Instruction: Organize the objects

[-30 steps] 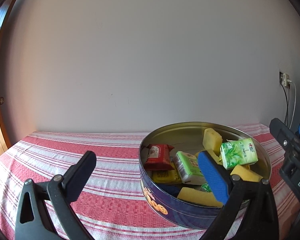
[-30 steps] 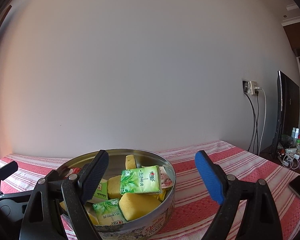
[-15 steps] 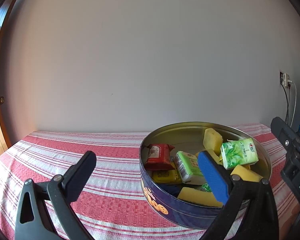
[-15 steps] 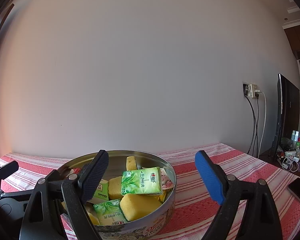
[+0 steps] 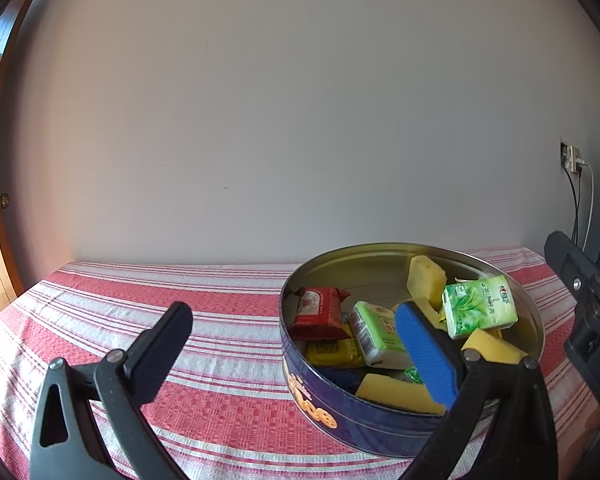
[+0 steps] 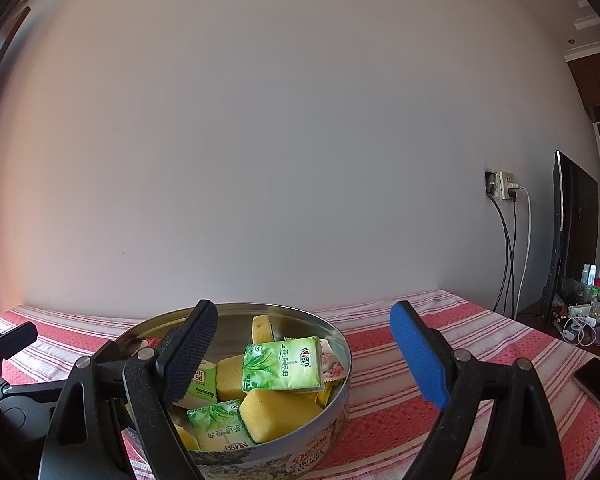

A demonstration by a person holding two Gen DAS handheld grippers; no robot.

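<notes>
Striped tablecloth: one tin, three yellow sponges, both grippers' jaws wide.

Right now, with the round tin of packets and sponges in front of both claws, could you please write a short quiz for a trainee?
1. True or false: the red snack packet lies on the striped tablecloth, outside the round blue cookie tin.
2. What is topmost in the tin: A) green tissue pack, B) yellow sponge block, C) a phone?
3. Fill in: the right claw is ___ and holds nothing.

Key: 1 false; 2 A; 3 open.
</notes>
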